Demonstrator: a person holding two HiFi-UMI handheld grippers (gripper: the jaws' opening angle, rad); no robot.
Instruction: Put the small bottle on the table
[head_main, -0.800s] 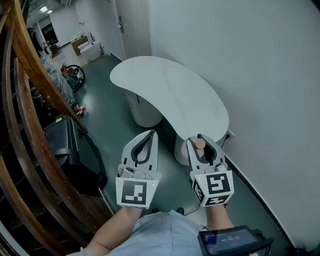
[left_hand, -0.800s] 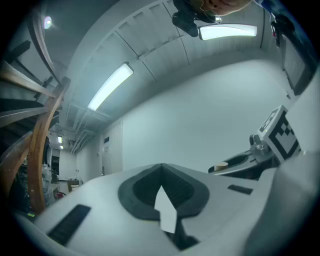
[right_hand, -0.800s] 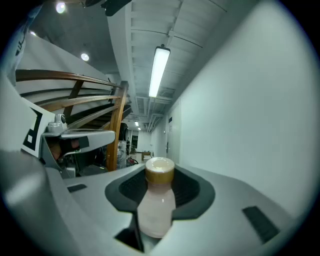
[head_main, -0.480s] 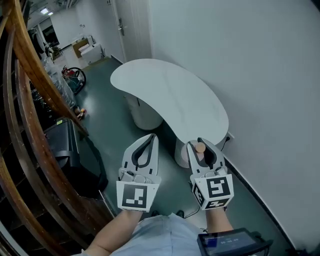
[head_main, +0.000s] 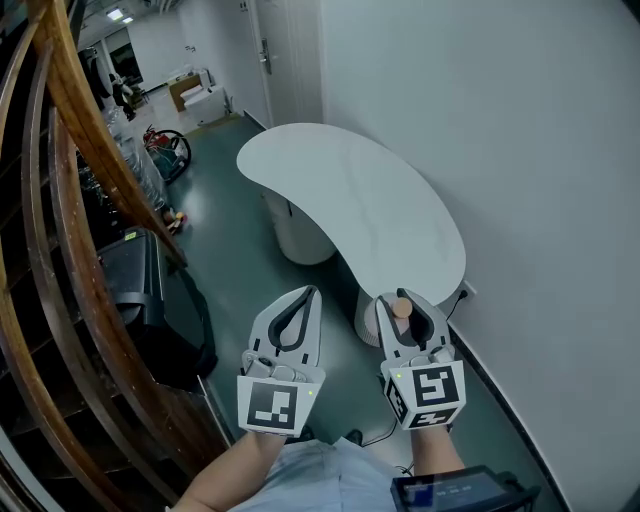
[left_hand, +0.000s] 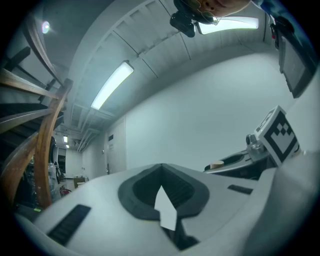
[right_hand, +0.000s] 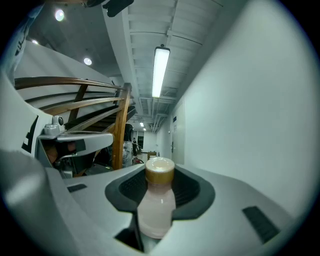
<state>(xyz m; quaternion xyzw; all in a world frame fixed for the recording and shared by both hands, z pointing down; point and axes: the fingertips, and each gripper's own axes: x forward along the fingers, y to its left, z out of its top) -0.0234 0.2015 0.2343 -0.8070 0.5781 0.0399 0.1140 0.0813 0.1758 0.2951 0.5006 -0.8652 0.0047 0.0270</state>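
My right gripper (head_main: 398, 298) is shut on the small bottle (head_main: 401, 308), a pale pinkish bottle with a tan cap. In the right gripper view the bottle (right_hand: 156, 205) stands upright between the dark pads (right_hand: 192, 192). The white kidney-shaped table (head_main: 350, 195) lies ahead, its near end just beyond the right gripper's tips and lower down. My left gripper (head_main: 307, 293) hangs beside the right one, shut with nothing in it. In the left gripper view its tips (left_hand: 161, 166) meet, and the bottle's cap (left_hand: 216, 164) shows at the right.
A curved wooden stair railing (head_main: 70, 170) runs down the left. A black case (head_main: 150, 300) sits on the green floor below it. The white wall (head_main: 520, 180) stands close behind the table. White pedestals (head_main: 300, 235) hold the table up. A socket (head_main: 466, 292) is on the wall.
The head view has swung slightly, so the table and room sit a little further right. Both grippers stay side by side, a bit lower in the picture, the bottle still in the right one.
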